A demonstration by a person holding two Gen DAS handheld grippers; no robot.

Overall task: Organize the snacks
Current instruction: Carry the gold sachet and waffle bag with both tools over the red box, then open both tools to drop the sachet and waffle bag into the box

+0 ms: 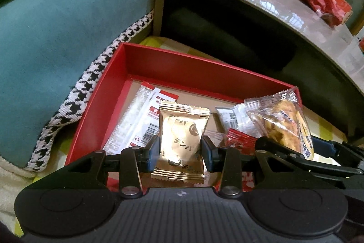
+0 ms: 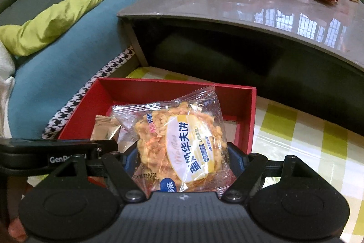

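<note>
In the left wrist view the left gripper (image 1: 179, 149) pinches one gold packet (image 1: 182, 140) over the near edge of the red box (image 1: 145, 54), where a white sachet (image 1: 141, 115) and a few more wrappers lie — the slick foil could slide out. In the right wrist view the right gripper (image 2: 182, 158) clamps one clear-wrapped waffle cake (image 2: 179, 145) above the same box; squeezing risks crushing it, and the two grippers, nearly touching, could collide.

The clear waffle packet (image 2: 179, 147) carries a yellow-and-white label reading 蛋奶华夫饼 in blue, with a printed date beginning 2025 near its lower edge; the left gripper's body (image 2: 52, 157) shows "GenRo", the rest hidden; the gold sachet (image 1: 182, 138) bears Japanese-style characters, not clearly legible.
</note>
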